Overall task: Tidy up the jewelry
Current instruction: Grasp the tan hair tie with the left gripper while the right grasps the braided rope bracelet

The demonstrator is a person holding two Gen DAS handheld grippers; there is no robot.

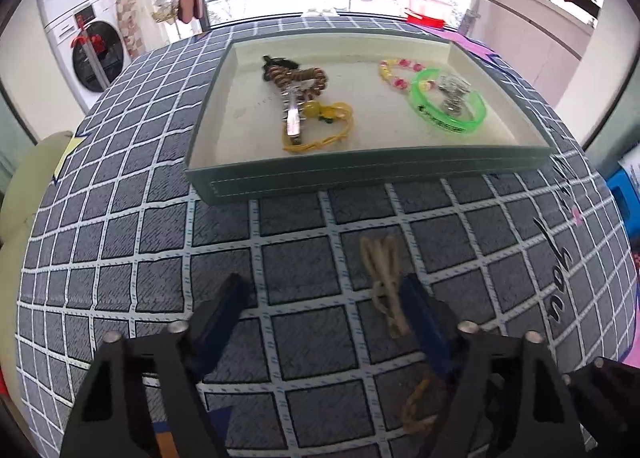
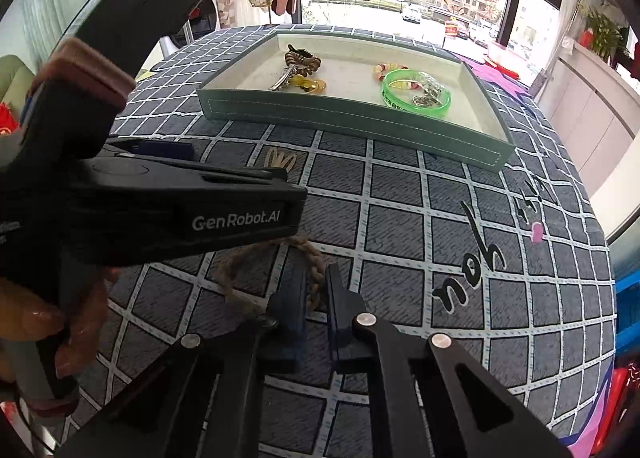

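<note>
A tan braided rope bracelet (image 1: 384,278) lies on the checked tablecloth in front of the tray. My left gripper (image 1: 324,298) stands open over it, and the rope runs just inside its right finger (image 1: 424,314) and on under it. In the right wrist view my right gripper (image 2: 316,292) is shut on the braided part of the same bracelet (image 2: 314,258), which passes between its pads. The left gripper's black body (image 2: 180,210) crosses that view, held by a hand (image 2: 32,318). The bracelet's looped end (image 2: 282,160) shows beyond it.
A grey-green tray (image 1: 360,174) with a cream lining sits at the far side of the table. It holds a brown beaded bracelet (image 1: 296,76), a silver clip (image 1: 294,118), a yellow cord bracelet (image 1: 332,126), a pink bead bracelet (image 1: 394,72) and a green bangle (image 1: 448,114). The tablecloth (image 2: 440,218) extends to the right.
</note>
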